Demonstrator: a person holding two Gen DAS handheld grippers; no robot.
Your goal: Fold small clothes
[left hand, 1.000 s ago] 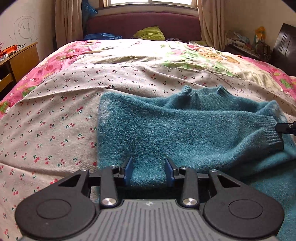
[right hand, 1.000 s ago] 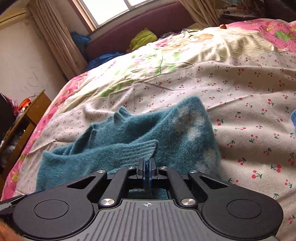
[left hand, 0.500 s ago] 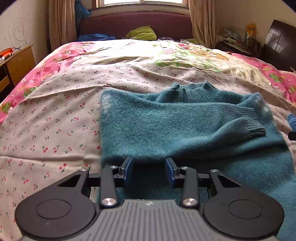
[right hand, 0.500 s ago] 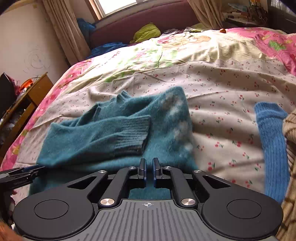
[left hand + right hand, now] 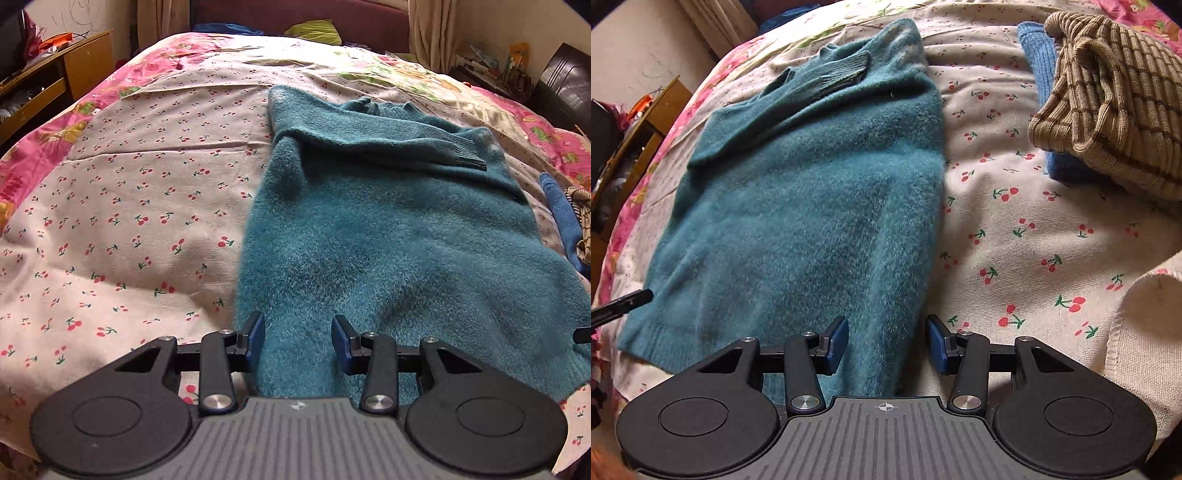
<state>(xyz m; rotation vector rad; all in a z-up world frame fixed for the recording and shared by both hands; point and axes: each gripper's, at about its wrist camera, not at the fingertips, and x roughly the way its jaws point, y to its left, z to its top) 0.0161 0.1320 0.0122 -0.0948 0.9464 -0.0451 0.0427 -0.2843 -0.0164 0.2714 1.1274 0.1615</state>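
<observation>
A fuzzy teal sweater point(image 5: 388, 229) lies flat on the cherry-print bedspread point(image 5: 129, 206), one sleeve folded across its chest with the ribbed cuff point(image 5: 469, 155) toward the right. My left gripper point(image 5: 298, 341) hovers over the sweater's near left hem corner, its jaws opening, pads apart and not pressing the knit. In the right wrist view the sweater point(image 5: 812, 192) fills the left half. My right gripper point(image 5: 886, 343) is over the near right hem edge, its jaws opening, nothing pinched between them.
A folded brown striped knit point(image 5: 1115, 92) rests on a blue knit point(image 5: 1038, 59) to the right of the sweater. A cream knit point(image 5: 1145, 325) lies at the near right. A wooden side table point(image 5: 55, 77) stands left of the bed; the headboard and curtains are far back.
Both grippers pulled back from the upper part of the sweater to its near hem. The right gripper went from shut to open, and the sleeve cuff now lies across the chest.
</observation>
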